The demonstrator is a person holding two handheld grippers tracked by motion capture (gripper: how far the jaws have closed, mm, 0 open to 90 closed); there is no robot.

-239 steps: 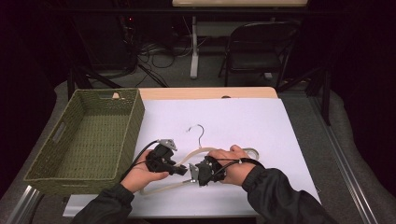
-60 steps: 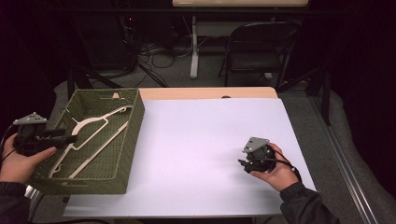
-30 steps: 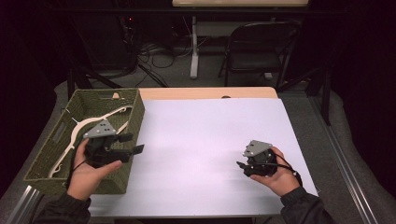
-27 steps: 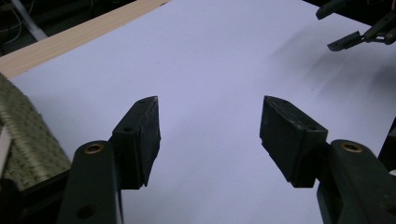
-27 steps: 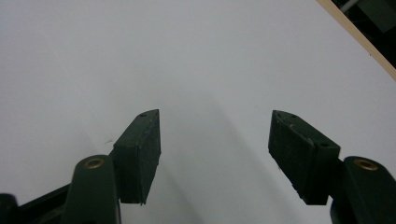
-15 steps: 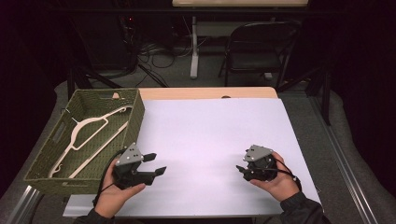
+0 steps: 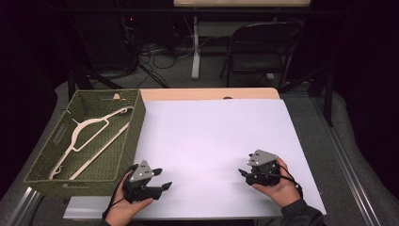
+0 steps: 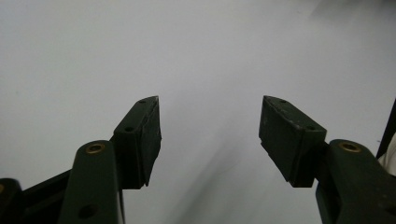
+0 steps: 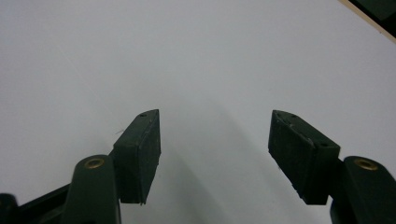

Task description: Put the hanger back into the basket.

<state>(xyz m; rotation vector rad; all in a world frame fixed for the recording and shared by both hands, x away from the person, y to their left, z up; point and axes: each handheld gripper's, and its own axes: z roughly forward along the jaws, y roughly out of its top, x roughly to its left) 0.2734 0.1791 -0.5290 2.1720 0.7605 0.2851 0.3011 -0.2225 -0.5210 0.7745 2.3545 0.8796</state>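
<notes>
Hanger at rest in the basket, both grippers empty

Hanger is seen lying flat and slantwise on the floor of the woven green basket, at the left of the white table, its hook end turned toward the far left corner. The left gripper is held near the front edge just beside the basket's near right corner; its jaws are spread wide with nothing between them, as is confirmed in the left gripper view, where bare white surface is seen. The right gripper is held well apart, at the right of the table, jaws likewise spread and empty, as shown in the right gripper view.

The placing is judged to be done, so little remains to be spoiled. A risk is seen mainly on the left side: should the left hand be swung outward, the basket wall could be struck and the basket pushed toward the table's left edge, beyond which it appears already to reach. The cable trailing from that gripper could also be caught on the basket's corner. The hanger's hook appears close to the weave, where it might snag if the basket were jolted.
</notes>
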